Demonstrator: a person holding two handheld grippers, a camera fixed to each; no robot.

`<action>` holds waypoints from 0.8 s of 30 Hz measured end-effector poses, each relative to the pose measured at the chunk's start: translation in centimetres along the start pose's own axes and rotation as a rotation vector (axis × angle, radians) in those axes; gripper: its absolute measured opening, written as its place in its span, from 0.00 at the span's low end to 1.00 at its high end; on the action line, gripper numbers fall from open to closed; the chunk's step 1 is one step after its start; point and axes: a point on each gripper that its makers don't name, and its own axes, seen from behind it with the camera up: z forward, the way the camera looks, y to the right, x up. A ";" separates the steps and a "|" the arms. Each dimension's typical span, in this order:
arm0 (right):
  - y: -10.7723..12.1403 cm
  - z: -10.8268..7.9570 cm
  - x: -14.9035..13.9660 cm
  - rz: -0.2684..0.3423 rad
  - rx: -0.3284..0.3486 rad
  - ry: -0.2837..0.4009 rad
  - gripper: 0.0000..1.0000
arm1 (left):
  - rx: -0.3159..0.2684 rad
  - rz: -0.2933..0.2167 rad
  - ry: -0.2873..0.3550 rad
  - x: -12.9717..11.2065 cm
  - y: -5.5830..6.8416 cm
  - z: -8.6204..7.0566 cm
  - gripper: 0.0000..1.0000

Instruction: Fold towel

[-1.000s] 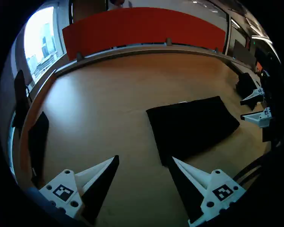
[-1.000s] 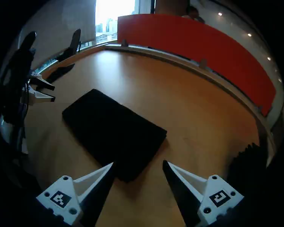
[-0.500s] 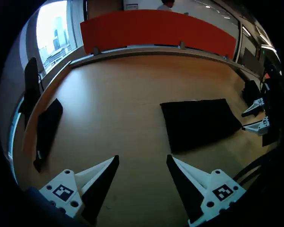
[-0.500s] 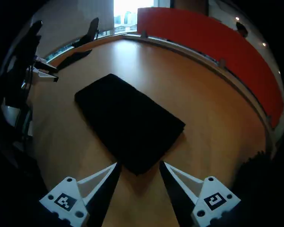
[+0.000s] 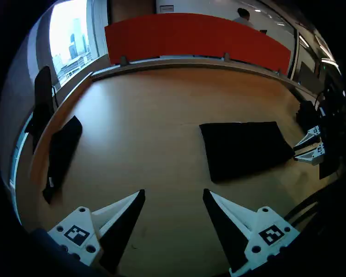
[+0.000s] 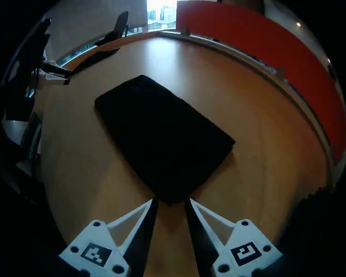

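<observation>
A broad wooden table (image 5: 140, 120) takes up most of the room in front of me, bounded on its far side by a long red divider (image 5: 196, 39), with a bright window (image 5: 74, 39) at the corner. The black towel (image 6: 164, 134) lies flat on the table as a folded rectangle, nothing on top of it. Well apart from it, a second dark cloth (image 5: 62, 150) lies along the table's edge, beside a dark chair (image 5: 41, 99). The left gripper (image 5: 173, 207) hangs over bare wood, fingers spread wide and empty. The right gripper (image 6: 170, 210) has its fingers drawn narrow, a slim gap between them, tips at the towel's nearest corner; I cannot tell whether they touch the cloth.
</observation>
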 end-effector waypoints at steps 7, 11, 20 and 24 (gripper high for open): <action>0.2 0.4 -0.3 0.002 0.005 -0.010 0.31 | 0.001 -0.001 -0.002 -0.1 -0.1 0.0 0.93; 0.3 0.4 0.0 0.010 0.008 -0.006 0.29 | 0.000 -0.004 -0.006 -0.1 -0.2 0.0 0.93; 0.1 0.4 0.4 0.008 0.018 0.004 0.07 | -0.001 -0.004 -0.010 -0.2 -0.3 0.2 0.93; 0.3 0.1 1.0 0.004 0.010 0.015 0.06 | -0.003 -0.003 -0.011 -0.2 -0.3 0.2 0.93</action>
